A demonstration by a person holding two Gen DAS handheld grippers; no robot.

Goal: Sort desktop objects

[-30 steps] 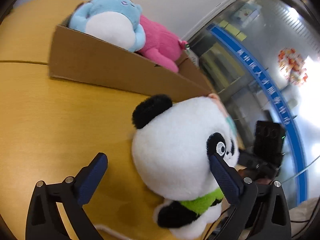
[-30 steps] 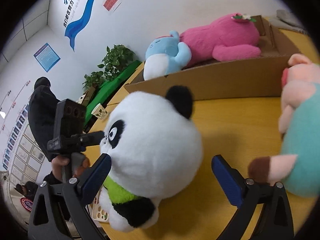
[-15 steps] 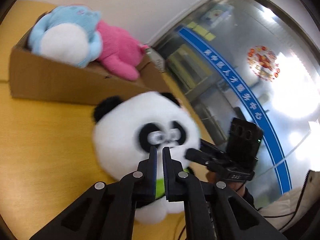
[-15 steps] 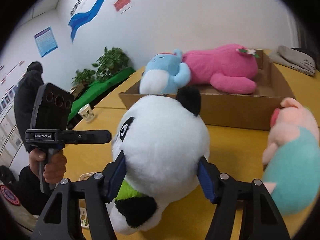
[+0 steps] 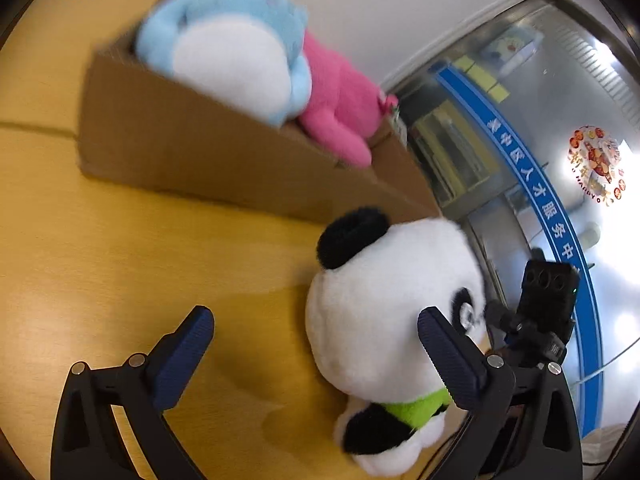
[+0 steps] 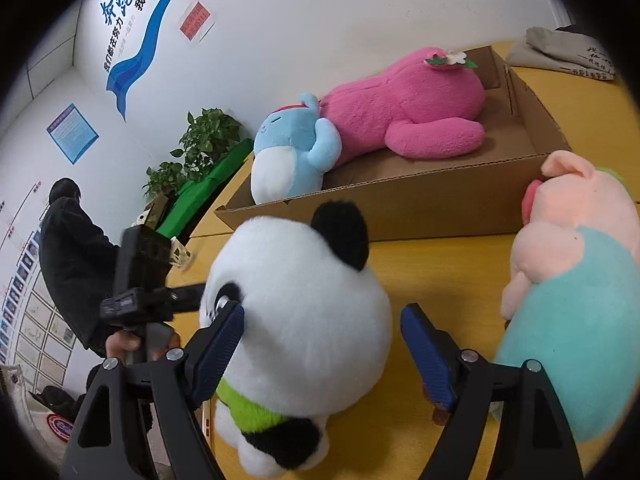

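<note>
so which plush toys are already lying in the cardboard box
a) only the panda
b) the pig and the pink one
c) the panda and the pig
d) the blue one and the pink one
d: the blue plush and the pink plush lie inside the cardboard box, while the panda plush and the pig plush are out on the yellow table in front of it.

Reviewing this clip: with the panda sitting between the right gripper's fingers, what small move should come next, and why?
Probably close the right gripper on the panda: its jaws have just been opening, one pad touches, the other stands clear. The cardboard box behind already holds two plush toys.
</note>
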